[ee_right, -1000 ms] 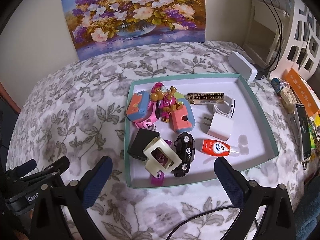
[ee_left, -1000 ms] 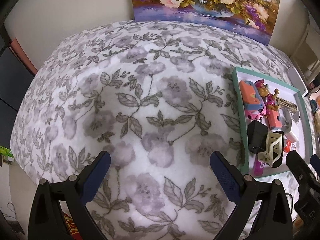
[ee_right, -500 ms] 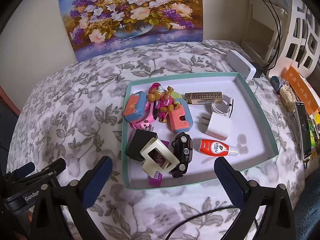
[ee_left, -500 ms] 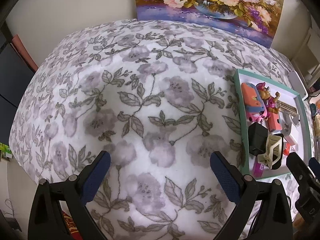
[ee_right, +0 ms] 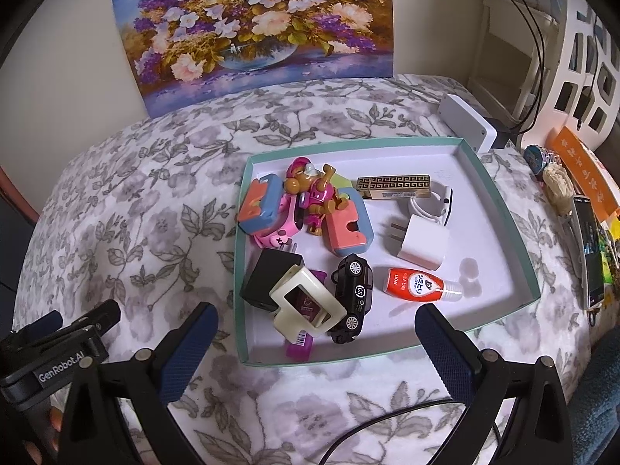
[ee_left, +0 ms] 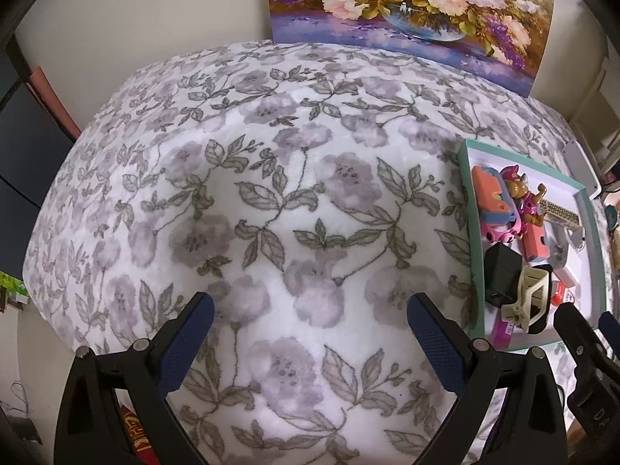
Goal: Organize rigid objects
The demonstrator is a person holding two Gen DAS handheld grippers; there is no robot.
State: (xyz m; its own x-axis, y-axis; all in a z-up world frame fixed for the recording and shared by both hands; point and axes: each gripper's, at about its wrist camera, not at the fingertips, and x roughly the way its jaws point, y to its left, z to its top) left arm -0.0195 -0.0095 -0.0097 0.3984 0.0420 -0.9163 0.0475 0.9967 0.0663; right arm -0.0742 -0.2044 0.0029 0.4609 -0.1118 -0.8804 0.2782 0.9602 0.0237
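A teal-rimmed tray on the flowered bedspread holds a pile of small things: a toy bear figure, a black toy car, a cream hair clip, a black cube charger, a white charger, a red glue bottle and a gold bar. My right gripper is open and empty just in front of the tray. My left gripper is open and empty over bare bedspread, left of the tray.
A flower painting leans on the back wall. A white box lies behind the tray. A phone and small items lie at the right edge. A white shelf stands at the right.
Both grippers have drifted slightly; the tray sits a little lower and nearer in the right wrist view. Nothing was grasped or moved.
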